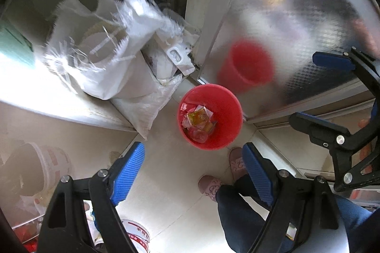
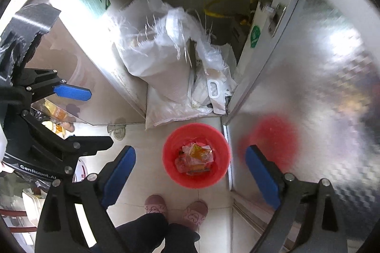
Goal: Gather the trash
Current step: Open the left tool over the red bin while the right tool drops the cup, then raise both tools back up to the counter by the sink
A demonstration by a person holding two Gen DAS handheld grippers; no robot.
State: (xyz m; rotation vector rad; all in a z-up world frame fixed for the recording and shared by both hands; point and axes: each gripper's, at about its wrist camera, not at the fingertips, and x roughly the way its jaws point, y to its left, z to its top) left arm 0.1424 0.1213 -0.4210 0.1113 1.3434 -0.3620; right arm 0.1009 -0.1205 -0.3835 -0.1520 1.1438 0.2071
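Observation:
A red bin [image 1: 225, 110] stands on the tiled floor, seen from above, and it holds several crumpled wrappers [image 1: 198, 120]. It also shows in the right wrist view [image 2: 216, 151] with the wrappers [image 2: 196, 158] inside. My left gripper [image 1: 192, 170] is open and empty, high above the floor just in front of the bin. My right gripper [image 2: 190, 172] is open and empty, high above the bin. The right gripper also shows at the right edge of the left wrist view [image 1: 320, 89], and the left gripper at the left of the right wrist view [image 2: 95, 117].
White woven sacks [image 1: 114, 58] lean in the corner behind the bin. A shiny metal door [image 1: 296, 27] stands to the right and reflects the bin. A metal counter edge [image 1: 59, 96] is on the left. The person's slippered feet [image 2: 175, 210] stand before the bin.

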